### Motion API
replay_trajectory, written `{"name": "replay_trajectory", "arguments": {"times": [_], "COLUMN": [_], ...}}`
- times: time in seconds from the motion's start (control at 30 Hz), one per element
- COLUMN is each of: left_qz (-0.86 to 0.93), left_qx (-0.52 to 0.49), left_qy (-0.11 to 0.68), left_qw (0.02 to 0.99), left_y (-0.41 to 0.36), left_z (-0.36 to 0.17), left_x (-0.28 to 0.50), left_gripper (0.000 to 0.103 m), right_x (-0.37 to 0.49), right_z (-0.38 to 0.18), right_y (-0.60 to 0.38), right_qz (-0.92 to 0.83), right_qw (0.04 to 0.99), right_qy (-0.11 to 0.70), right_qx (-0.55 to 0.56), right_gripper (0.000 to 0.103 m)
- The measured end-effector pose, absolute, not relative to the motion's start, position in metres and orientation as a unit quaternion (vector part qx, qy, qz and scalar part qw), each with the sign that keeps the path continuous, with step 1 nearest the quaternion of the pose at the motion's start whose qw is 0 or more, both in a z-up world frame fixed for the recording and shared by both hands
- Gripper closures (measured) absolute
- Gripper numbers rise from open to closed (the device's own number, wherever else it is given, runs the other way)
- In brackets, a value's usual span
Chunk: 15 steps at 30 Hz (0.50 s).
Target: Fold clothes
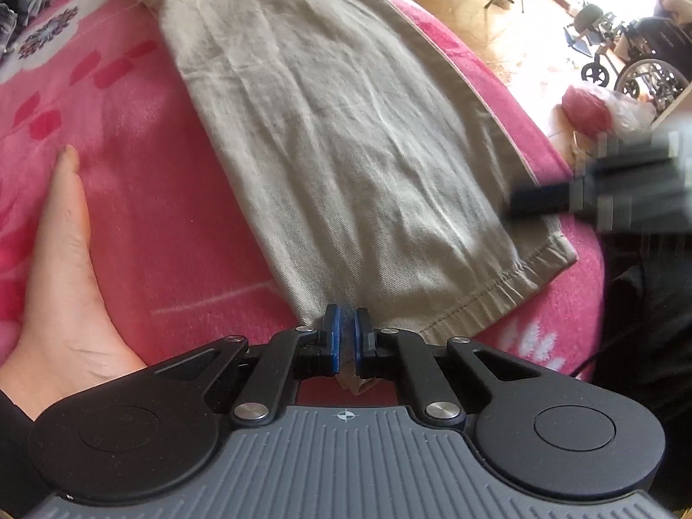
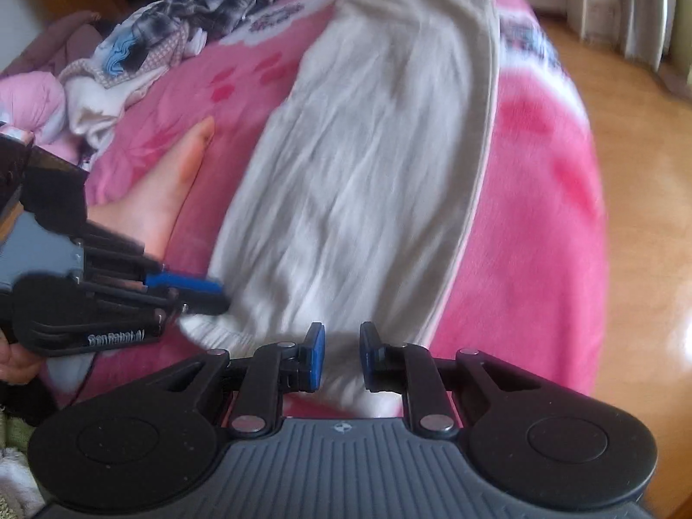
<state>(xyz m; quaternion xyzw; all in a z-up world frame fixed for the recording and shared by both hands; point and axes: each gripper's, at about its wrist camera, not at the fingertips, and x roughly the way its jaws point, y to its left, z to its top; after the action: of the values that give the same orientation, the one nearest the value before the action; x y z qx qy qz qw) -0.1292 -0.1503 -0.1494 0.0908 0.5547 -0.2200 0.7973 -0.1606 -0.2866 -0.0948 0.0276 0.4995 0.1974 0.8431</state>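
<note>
A pair of beige trousers [image 1: 346, 129] lies lengthwise on a pink blanket [image 1: 129, 216], legs stacked, hem nearest me. My left gripper [image 1: 344, 337] is shut on the near left corner of the hem. It shows from the side in the right wrist view [image 2: 203, 292], at the hem's left corner. My right gripper [image 2: 341, 354] is open, its jaws apart over the hem of the trousers [image 2: 367, 173]. It appears blurred at the right edge of the left wrist view [image 1: 540, 199], above the hem's right corner.
A bare foot [image 1: 60, 281] rests on the blanket left of the trousers. A pile of clothes [image 2: 142, 43] lies at the far left of the bed. Beyond the bed's right edge is wooden floor [image 2: 648, 173], with a wheelchair [image 1: 648, 65] and a red bag [image 1: 588, 108].
</note>
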Motion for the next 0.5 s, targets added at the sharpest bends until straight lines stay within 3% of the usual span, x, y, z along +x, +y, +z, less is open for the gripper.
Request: {"name": "replay_trajectory", "arguments": {"times": [0.17,0.27,0.5], "left_qz": [-0.222,-0.225,-0.228], "left_qx": [0.086,0.073,0.074], "left_qy": [0.556,0.561,0.561], "left_qw": [0.797,0.793,0.793], "left_y": [-0.148,-0.144,-0.143], "left_z": [-0.148,-0.148,-0.148], "left_x": [-0.129,-0.126,-0.127], "left_gripper": [0.098,0.098,0.098], "right_x": [-0.094,-0.071,-0.173], "right_z": [-0.084,-0.115,-0.133], "right_y": [-0.301,-0.303,-0.327], "right_qz": [0.191,0.178,0.218], "right_qw": [0.882,0.862,0.799], "right_qy": [0.429,0.470,0.536], "right_qx": [0.034,0.063,0.164], "right_gripper": [0.084,0.084,0.084]}}
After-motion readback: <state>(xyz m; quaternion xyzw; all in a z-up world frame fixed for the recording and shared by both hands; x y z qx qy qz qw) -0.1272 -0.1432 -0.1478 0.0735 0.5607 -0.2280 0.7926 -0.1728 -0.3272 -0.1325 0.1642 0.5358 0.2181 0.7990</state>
